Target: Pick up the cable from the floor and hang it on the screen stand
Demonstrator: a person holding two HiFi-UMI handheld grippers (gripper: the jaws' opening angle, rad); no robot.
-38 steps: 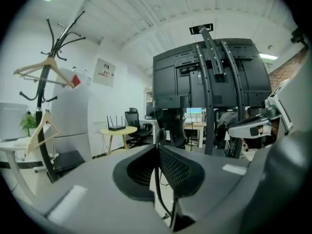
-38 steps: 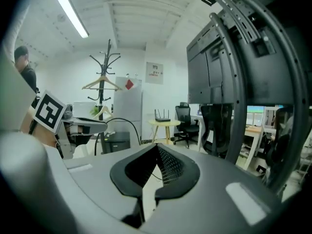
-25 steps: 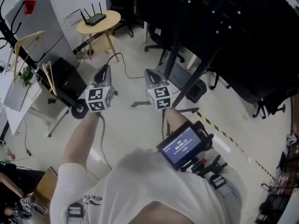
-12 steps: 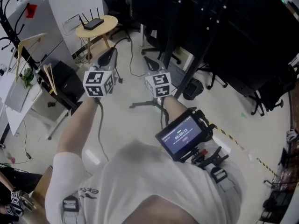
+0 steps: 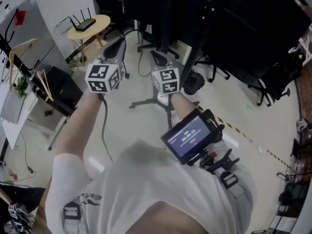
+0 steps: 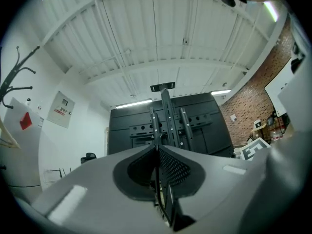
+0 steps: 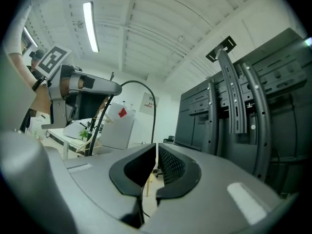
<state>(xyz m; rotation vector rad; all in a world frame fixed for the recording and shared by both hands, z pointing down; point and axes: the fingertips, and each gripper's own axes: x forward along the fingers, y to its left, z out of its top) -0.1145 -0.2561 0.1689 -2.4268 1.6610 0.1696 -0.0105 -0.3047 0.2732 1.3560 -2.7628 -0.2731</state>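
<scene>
A thin black cable point(image 7: 146, 89) arcs from my left gripper point(image 7: 117, 88) over and down to the tips of my right gripper point(image 7: 156, 145). My left gripper point(image 5: 118, 45) is shut on the cable point(image 6: 163, 204) and held up toward the black screen stand point(image 5: 204, 28). To its right, my right gripper point(image 5: 157, 56) is opening its jaws. A narrow gap shows between them, with the cable running through it. The stand's vertical rails point(image 6: 168, 126) rise straight ahead of the left gripper and to the right of the right one point(image 7: 234, 106).
A round yellow table point(image 5: 87, 26) with a router stands at the back left, beside a coat rack with hangers point(image 5: 22, 52). A tripod base point(image 5: 151, 101) lies on the floor below the grippers. Office chairs point(image 5: 265, 89) and striped floor tape point(image 5: 239, 130) are at the right.
Both grippers have risen and moved closer to the screen stand, with the cable lifted between them. The right gripper's jaws have parted slightly.
</scene>
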